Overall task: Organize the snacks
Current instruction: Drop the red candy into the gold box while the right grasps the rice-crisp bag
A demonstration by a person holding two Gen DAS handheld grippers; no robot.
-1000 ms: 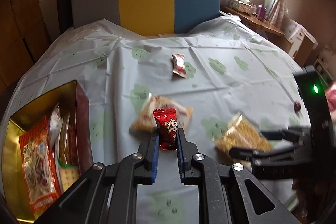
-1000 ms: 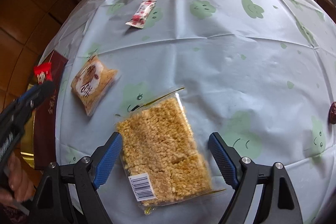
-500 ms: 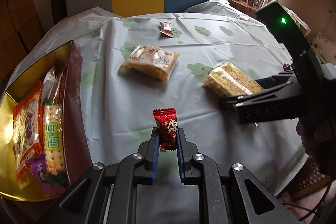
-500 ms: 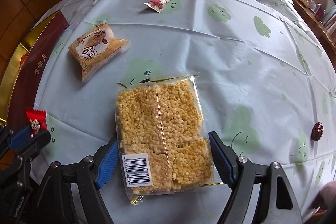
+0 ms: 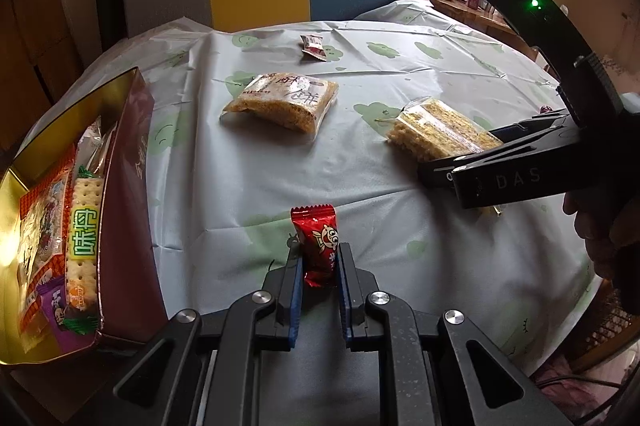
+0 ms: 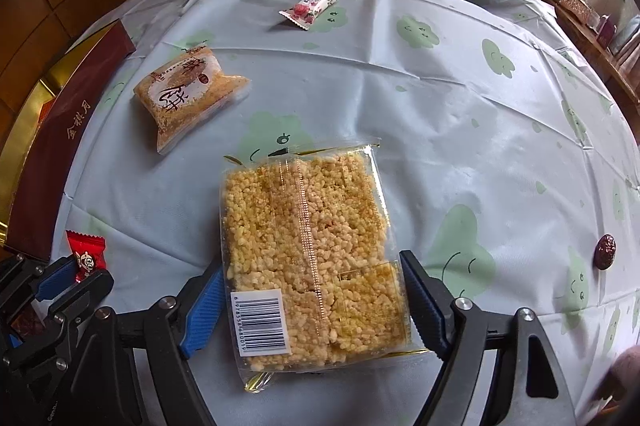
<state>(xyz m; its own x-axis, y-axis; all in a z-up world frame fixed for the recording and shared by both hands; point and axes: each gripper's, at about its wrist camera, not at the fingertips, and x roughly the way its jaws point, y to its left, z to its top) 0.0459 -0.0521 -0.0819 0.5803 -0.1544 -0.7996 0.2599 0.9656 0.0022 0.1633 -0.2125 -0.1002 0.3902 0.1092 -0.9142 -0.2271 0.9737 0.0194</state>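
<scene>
Carrying the red candy [image 5: 318,246] pinched in the left claw [image 5: 318,276], now nearer the gold box [image 5: 132,162] at frame left than a second ago, while the right claw [image 6: 308,302] straddles the rice cracker pack [image 6: 304,246] on the desk [image 6: 460,114], spread, so the drop-off looks next.

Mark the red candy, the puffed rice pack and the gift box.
red candy [image 5: 318,244], left wrist view, printed wrapper front.
puffed rice pack [image 6: 308,238], right wrist view, centre seam.
gift box [image 5: 124,210], left wrist view, maroon side wall.
</scene>
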